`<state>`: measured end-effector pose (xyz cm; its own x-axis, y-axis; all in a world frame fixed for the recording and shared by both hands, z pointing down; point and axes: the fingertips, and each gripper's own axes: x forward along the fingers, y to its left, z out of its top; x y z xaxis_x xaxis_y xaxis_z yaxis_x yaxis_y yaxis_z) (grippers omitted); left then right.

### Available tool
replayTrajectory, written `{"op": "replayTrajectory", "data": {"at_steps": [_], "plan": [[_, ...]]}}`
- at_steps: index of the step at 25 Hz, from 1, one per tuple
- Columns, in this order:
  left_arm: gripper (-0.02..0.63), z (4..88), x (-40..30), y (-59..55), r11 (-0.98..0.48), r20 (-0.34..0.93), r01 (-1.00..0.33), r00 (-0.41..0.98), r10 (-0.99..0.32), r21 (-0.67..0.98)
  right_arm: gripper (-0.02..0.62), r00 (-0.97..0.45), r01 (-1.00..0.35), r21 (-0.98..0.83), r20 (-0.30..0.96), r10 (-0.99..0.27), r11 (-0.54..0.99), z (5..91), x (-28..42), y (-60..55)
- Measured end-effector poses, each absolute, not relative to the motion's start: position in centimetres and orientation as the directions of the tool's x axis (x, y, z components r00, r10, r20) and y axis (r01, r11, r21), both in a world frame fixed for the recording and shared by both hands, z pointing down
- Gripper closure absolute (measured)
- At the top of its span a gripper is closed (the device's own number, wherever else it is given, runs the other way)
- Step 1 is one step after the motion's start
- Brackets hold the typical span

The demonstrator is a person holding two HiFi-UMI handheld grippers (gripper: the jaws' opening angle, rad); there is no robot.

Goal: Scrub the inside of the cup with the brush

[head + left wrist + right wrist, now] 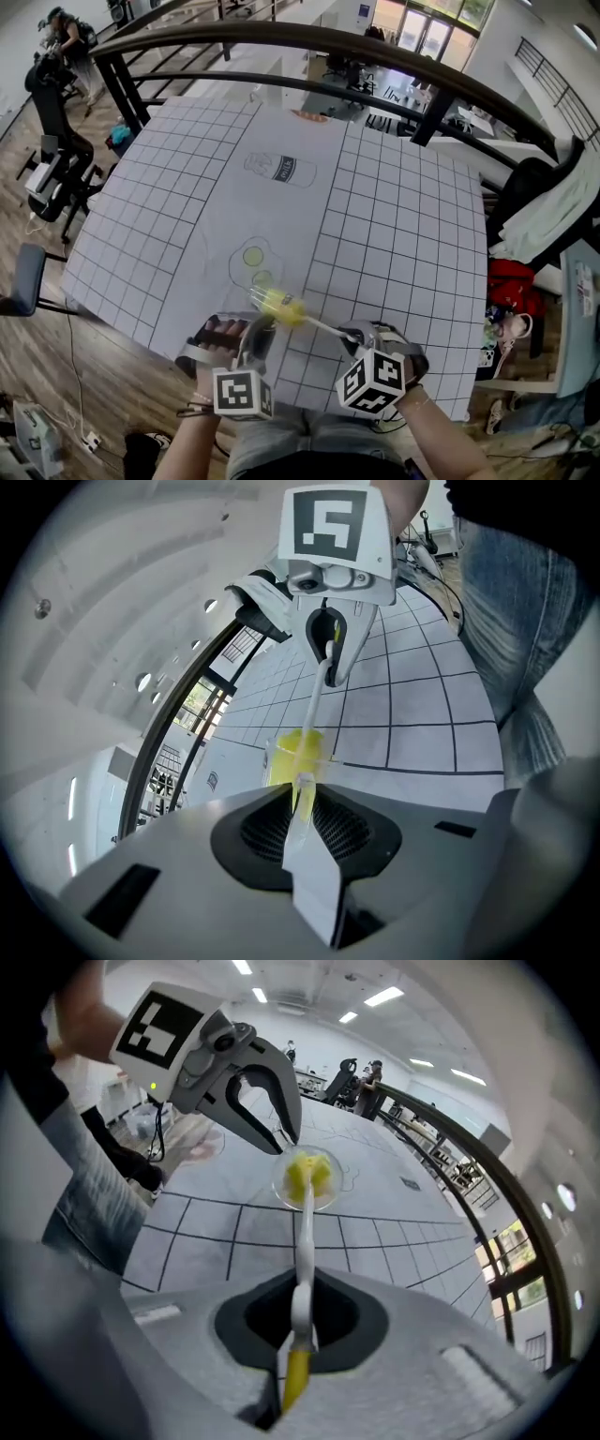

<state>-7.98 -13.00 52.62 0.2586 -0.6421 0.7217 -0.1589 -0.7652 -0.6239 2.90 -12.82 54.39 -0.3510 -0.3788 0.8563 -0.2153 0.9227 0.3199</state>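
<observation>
A clear plastic cup (265, 302) hangs tilted just above the table's near edge, with my left gripper (257, 324) shut on its wall. In the left gripper view the cup's thin wall (302, 803) runs pinched between the jaws. The brush's yellow head (287, 308) sits inside the cup (328, 1172). Its white handle (324, 327) runs back to my right gripper (353, 336), which is shut on it. The right gripper view shows the handle (305, 1241) leading from the jaws to the yellow head (307, 1175), and the left gripper (285, 1138) at the cup's rim.
The table carries a white gridded mat (403, 216) printed with a bottle outline (281, 170) and yellow-green circles (253, 255). A dark railing (309, 42) curves behind the table. A red bag (511, 281) and clothing lie to the right, a chair (26, 277) to the left.
</observation>
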Motion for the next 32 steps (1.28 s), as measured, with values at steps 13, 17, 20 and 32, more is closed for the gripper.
{"op": "replayTrajectory", "data": {"at_steps": [13, 17, 20, 32], "plan": [[0.525, 52.7, -7.9, -12.7, -0.772, 0.725, -0.179, 0.267, -0.634, -0.61, 0.595, -0.349, -0.195, 0.342, 0.852, -0.391, 0.919, 53.6, 2.5, -12.6], [0.523, 53.1, -7.8, -12.6, -0.773, 0.724, -0.163, 0.275, -0.633, -0.614, 0.595, -0.368, -0.24, 0.256, 0.869, -0.332, 0.936, 53.7, 2.4, -12.1], [0.522, 53.2, -7.8, -12.6, -0.774, 0.725, -0.168, 0.277, -0.631, -0.61, 0.595, -0.393, -0.287, 0.164, 0.878, -0.272, 0.944, 53.8, 2.3, -11.7], [0.518, 53.4, -7.9, -12.3, -0.786, 0.736, -0.153, 0.281, -0.616, -0.599, 0.595, -0.545, -0.463, -0.275, 0.838, -0.026, 0.843, 54.3, 1.5, -9.8]]}}
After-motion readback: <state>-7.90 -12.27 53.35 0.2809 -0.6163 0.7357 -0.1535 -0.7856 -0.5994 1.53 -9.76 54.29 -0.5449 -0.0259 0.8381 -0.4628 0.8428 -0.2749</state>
